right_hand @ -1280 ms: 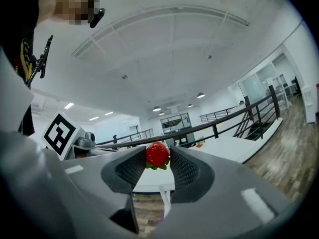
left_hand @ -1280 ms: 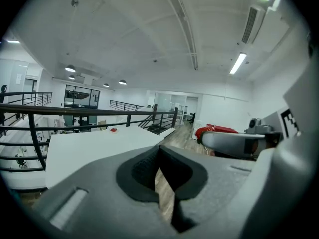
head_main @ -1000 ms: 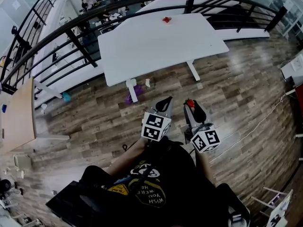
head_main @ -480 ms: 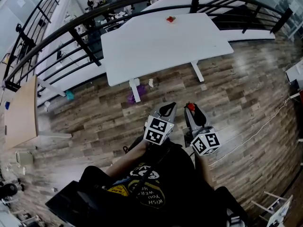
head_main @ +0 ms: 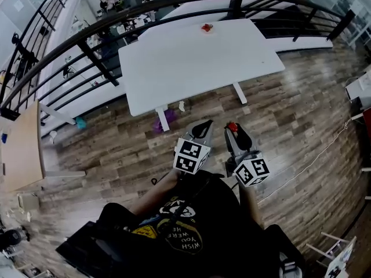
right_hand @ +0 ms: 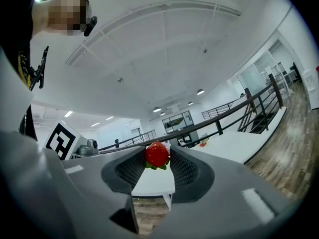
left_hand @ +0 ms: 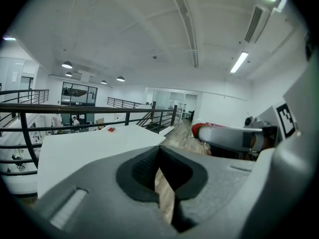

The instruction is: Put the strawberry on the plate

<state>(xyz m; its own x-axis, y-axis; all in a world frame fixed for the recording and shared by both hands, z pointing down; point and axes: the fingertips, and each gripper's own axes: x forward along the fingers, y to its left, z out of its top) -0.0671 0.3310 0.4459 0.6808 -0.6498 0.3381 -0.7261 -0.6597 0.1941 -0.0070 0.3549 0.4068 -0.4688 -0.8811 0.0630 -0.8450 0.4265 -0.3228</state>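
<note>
- Right gripper (head_main: 233,128) jaws pinch the red strawberry (right_hand: 157,155), at mid frame.
- Left gripper (head_main: 203,126) jaws are pressed together.
- White bench (head_main: 197,59) sits far off, up top.
- Shirt (head_main: 181,236) says "WISH YOU WERE HE".

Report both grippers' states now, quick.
Left gripper: closed, nothing between its jaws.
Right gripper: closed on the strawberry.
</note>
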